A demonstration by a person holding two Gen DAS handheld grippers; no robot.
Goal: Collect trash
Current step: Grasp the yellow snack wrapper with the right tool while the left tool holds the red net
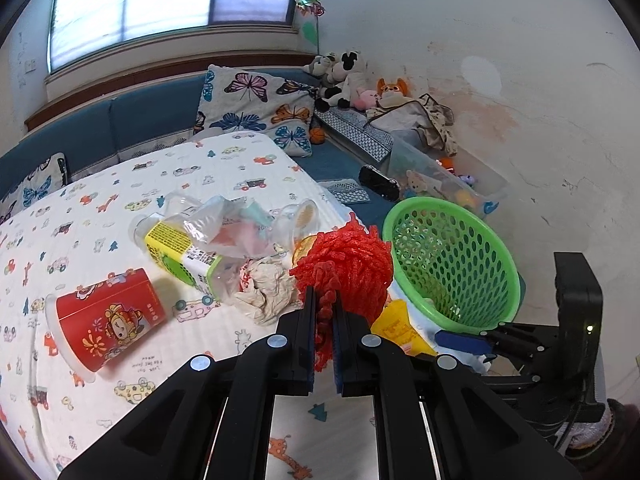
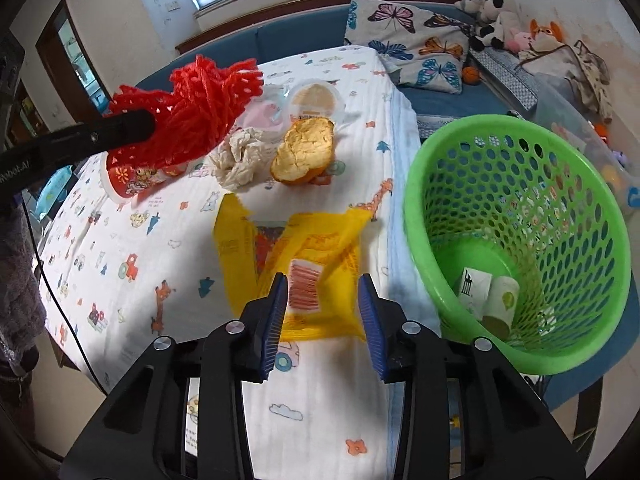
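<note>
My left gripper (image 1: 324, 300) is shut on a red foam fruit net (image 1: 344, 268) and holds it above the table; the net also shows in the right wrist view (image 2: 192, 112). My right gripper (image 2: 324, 292) is open, its fingers either side of a yellow snack wrapper (image 2: 308, 256) lying on the tablecloth. A green mesh basket (image 2: 516, 240) stands at the right with paper scraps inside; it also shows in the left wrist view (image 1: 452, 264).
On the printed tablecloth (image 1: 120, 208) lie a red paper cup (image 1: 108, 320), a bottle with a yellow-green label (image 1: 180, 252), crumpled plastic (image 1: 232, 224), a crumpled tissue (image 2: 240, 156), an orange peel (image 2: 304, 148) and a plastic lid (image 2: 316, 100). A blue sofa with cushions and toys lies behind.
</note>
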